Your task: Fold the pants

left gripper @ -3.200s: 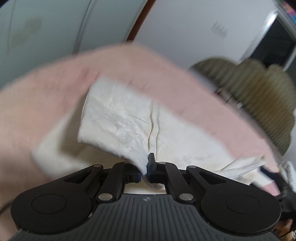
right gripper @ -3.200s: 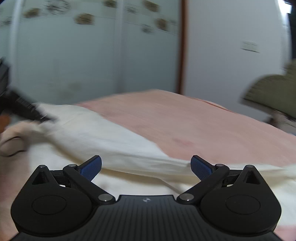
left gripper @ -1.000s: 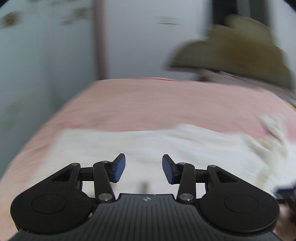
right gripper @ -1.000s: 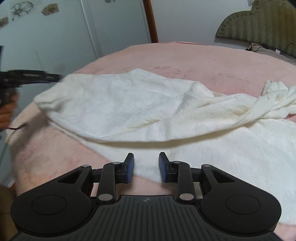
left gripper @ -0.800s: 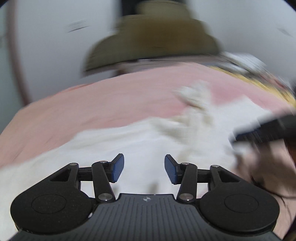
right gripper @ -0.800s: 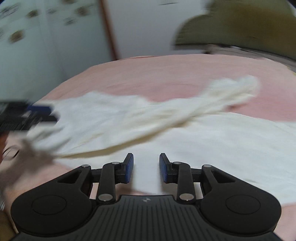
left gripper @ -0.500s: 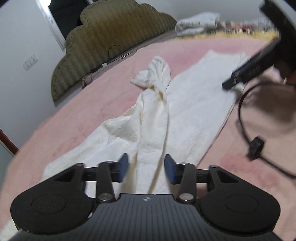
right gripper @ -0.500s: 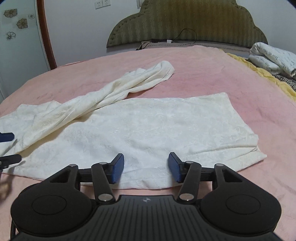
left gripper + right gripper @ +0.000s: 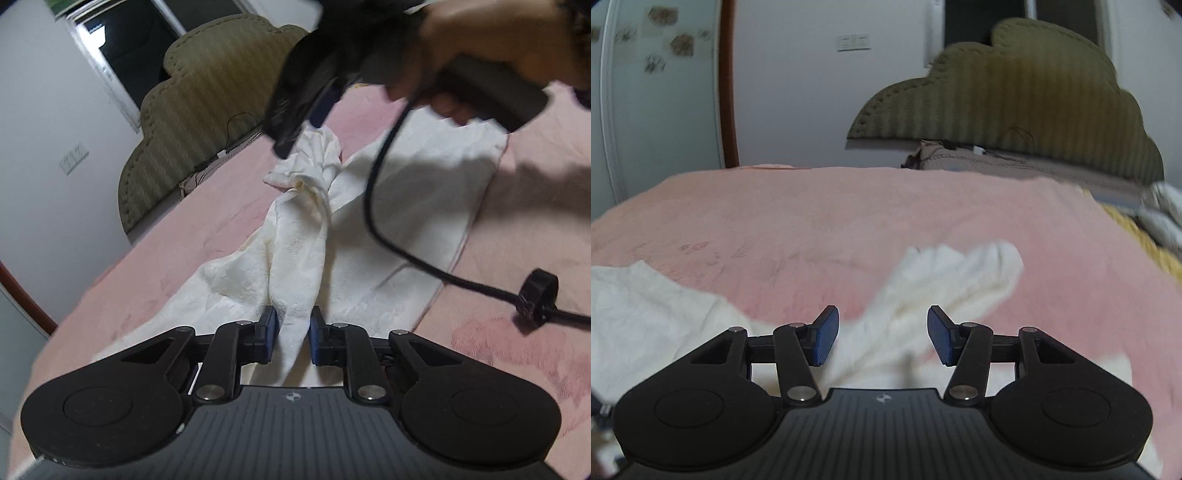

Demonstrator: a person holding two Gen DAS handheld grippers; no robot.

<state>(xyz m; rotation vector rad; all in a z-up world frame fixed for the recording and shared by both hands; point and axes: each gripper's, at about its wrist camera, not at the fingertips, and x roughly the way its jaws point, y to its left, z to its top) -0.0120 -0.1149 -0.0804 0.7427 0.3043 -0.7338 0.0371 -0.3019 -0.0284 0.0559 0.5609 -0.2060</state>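
Cream-white pants (image 9: 295, 236) lie on the pink bed. One leg lies flat to the right (image 9: 424, 192); the other is bunched and twisted down the middle. My left gripper (image 9: 293, 334) has its blue pads closing around the bunched leg, with cloth between them and a small gap still showing. My right gripper (image 9: 882, 334) is open and hovers over the far end of the twisted leg (image 9: 945, 284). It also shows in the left wrist view (image 9: 321, 99), held in a hand above that leg end, with its black cable hanging.
The pink bed cover (image 9: 849, 218) spreads all around. An olive padded headboard (image 9: 1015, 107) stands at the far side. Folded white bedding (image 9: 1167, 218) and a yellow blanket edge lie at the right. A white wardrobe door (image 9: 661, 99) is at the left.
My left gripper let go of the pants, swung round and has narrowed around the bunched leg. My right gripper opened wider and moved up over the leg's far end.
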